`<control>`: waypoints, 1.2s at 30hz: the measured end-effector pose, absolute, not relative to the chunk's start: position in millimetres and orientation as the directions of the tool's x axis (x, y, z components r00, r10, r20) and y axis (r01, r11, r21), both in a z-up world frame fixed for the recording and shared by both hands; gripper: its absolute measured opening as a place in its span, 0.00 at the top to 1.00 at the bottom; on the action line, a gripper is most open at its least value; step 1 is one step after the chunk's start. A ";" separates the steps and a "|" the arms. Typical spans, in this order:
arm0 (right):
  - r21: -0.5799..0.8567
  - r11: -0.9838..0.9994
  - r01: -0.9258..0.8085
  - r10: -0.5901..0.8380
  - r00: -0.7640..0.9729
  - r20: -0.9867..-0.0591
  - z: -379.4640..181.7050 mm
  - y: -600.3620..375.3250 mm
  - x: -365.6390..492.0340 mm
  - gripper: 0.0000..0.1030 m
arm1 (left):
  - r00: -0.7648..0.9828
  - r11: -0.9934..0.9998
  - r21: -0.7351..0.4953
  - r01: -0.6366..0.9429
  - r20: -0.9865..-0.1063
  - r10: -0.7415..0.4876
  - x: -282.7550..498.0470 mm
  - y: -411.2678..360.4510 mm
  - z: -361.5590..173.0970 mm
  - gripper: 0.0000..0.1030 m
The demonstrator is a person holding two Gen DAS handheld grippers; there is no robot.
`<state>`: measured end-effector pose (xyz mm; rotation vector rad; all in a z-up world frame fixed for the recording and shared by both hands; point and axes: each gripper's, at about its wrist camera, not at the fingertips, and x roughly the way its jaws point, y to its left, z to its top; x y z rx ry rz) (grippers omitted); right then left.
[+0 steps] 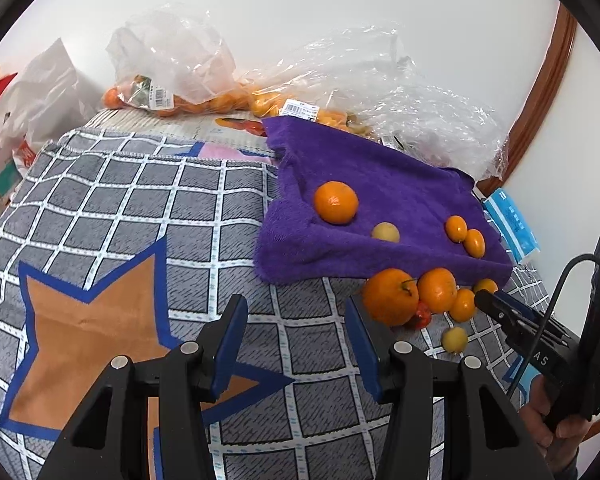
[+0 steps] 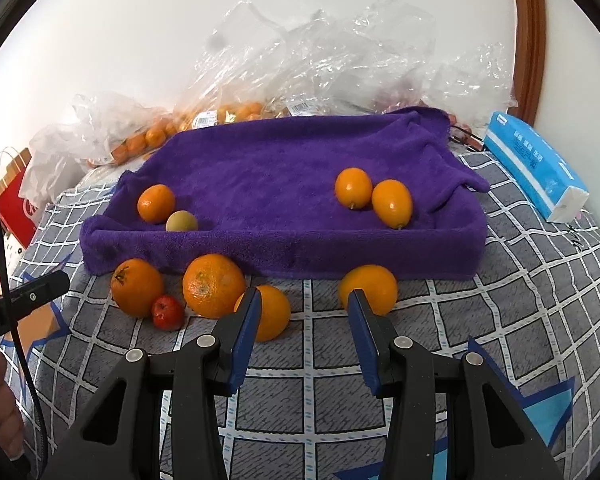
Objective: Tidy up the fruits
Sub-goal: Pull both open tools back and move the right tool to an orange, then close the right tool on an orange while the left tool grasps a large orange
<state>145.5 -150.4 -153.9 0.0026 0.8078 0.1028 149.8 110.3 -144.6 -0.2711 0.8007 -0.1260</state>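
Observation:
A purple towel-lined tray [image 2: 284, 248] [image 1: 340, 264] sits on the checked cloth. It holds a small orange [image 2: 156, 203] [image 1: 336, 202], a pale yellow fruit [image 2: 181, 222] [image 1: 385, 233] and two kumquats [image 2: 353, 188] [image 2: 392, 203] [image 1: 456, 228]. In front of the tray lie two large oranges [image 2: 137, 287] [image 2: 213, 285] [image 1: 390, 297], a small red fruit [image 2: 167, 312], and two more orange fruits [image 2: 274, 312] [image 2: 370, 286]. My right gripper [image 2: 302, 312] is open, between these last two fruits. My left gripper [image 1: 296, 320] is open and empty over the cloth, left of the fruit pile.
Clear plastic bags of oranges [image 1: 168, 88] [image 2: 300, 76] lie behind the tray against the white wall. A blue tissue pack [image 2: 536, 168] lies right of the tray. A red paper bag [image 2: 16, 204] stands at the left. A loose yellow fruit [image 1: 455, 339] lies on the cloth.

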 end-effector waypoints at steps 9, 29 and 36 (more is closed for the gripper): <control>0.053 0.992 -0.111 0.114 0.669 -0.734 -154.3 -153.1 139.9 0.55 | 0.697 0.951 -0.310 0.014 -0.678 -0.232 143.7 112.6 -153.6 0.53; 0.040 0.978 -0.204 0.160 0.621 -0.767 -170.9 -128.5 156.2 0.60 | 0.675 0.953 -0.302 0.026 -0.698 -0.240 147.2 107.3 -163.2 0.49; 0.047 0.974 -0.220 0.180 0.639 -0.748 -167.4 -139.9 145.9 0.67 | 0.658 0.954 -0.294 0.061 -0.706 -0.260 148.6 85.2 -151.1 0.49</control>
